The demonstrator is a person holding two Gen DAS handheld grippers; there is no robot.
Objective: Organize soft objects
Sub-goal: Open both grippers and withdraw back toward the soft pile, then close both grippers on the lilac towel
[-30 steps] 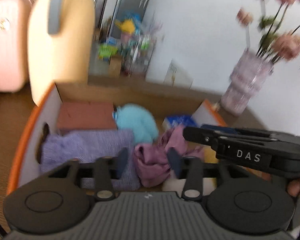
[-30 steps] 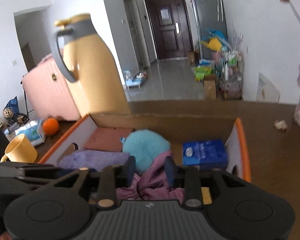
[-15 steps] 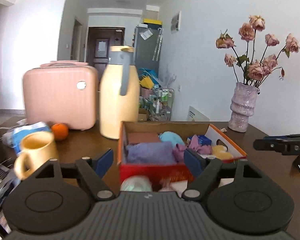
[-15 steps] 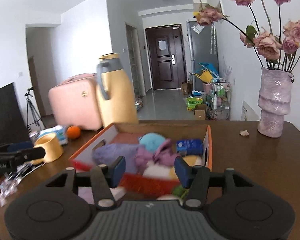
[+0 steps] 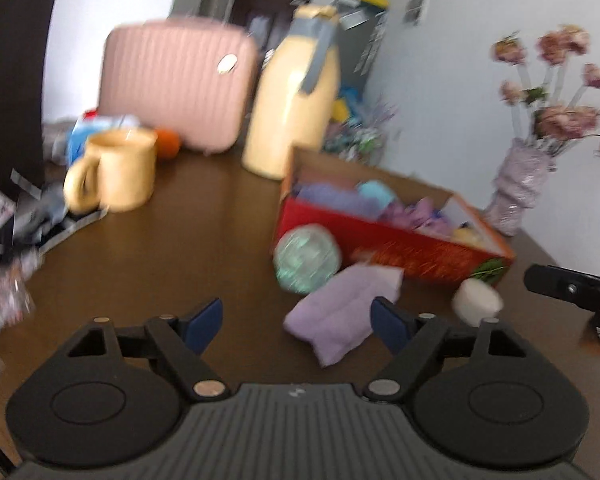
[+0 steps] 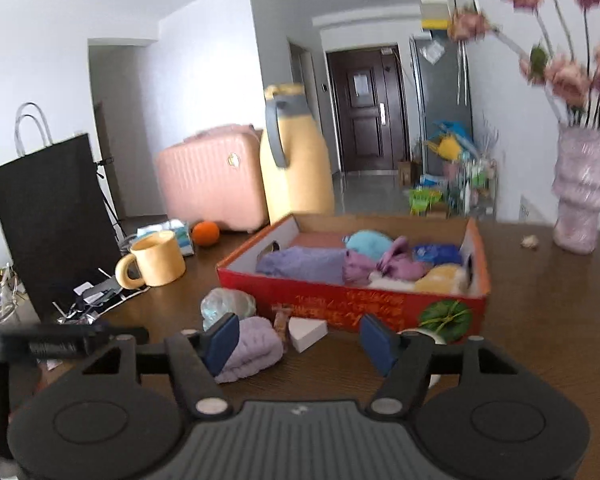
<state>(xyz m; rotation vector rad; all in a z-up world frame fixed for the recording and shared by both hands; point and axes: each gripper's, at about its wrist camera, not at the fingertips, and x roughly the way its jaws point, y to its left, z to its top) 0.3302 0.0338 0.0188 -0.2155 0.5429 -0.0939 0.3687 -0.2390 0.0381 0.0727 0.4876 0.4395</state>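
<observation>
**Both hand-held grippers empty, soft items left outside the box**

My left hand-held gripper [image 5: 296, 318] stands wide with nothing held; its jaws have just been narrowing slightly. My right hand-held gripper [image 6: 300, 340] is also wide and empty; its jaws have just been opening.

The box [image 6: 340, 304] holds sorted soft things. A lilac cloth [image 5: 344, 312] and a wrapped ball [image 5: 306, 258] lie on the bench [image 5: 180, 248] just before it.

Risk: the cloth is limp, so a shallow pinch may catch one fold and let it sag. The ball may roll away.

The bench is dark wood, crowded with a mug [image 6: 156, 258], a jug [image 6: 296, 160] and a vase [image 6: 580, 196]; a hallway lies beyond.
</observation>
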